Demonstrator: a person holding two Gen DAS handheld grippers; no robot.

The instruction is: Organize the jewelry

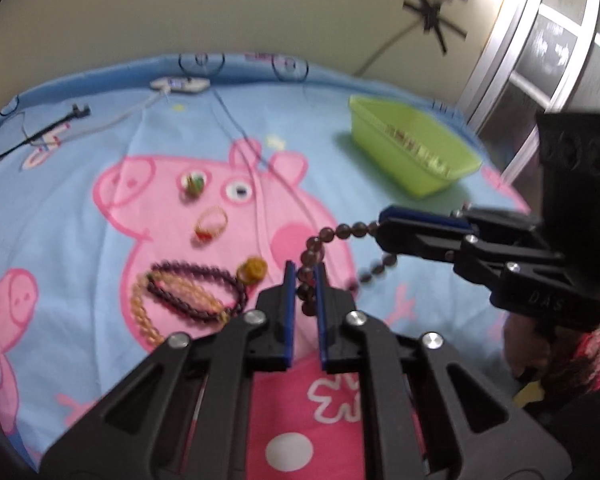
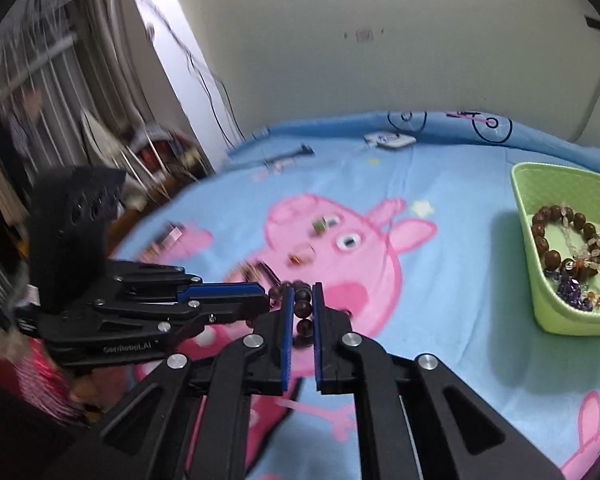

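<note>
Two grippers share one string of dark brown round beads (image 1: 320,240), held in the air above a blue cartoon-pig bedsheet (image 1: 80,140). In the left wrist view, the left gripper (image 1: 305,280) pinches the lower run of the string between its blue-lined fingers, while the right gripper (image 1: 380,232), reaching in from the right, clamps the upper end; a loose tail of beads hangs blurred below it. On the sheet to the left lie a dark purple bracelet (image 1: 196,292) overlapping an amber-coloured one (image 1: 148,320), a round amber piece (image 1: 253,269), and farther away two rings, one with a red stone (image 1: 211,224) and one with a green stone (image 1: 194,185). A green plastic tub (image 1: 412,148) sits far right. Pale letters on the right gripper's body are too faint to read.

In the right wrist view, the right gripper (image 2: 302,300) squeezes three or so beads of the string (image 2: 303,309) between its fingers. The left gripper (image 2: 266,298) comes in from the left, its tip closed on the same string; its body reads "GenRobot.AI". The tub (image 2: 540,280), at the right, holds a large brown bead bracelet (image 2: 560,236), a clear bead strand and small purple pieces.
</note>
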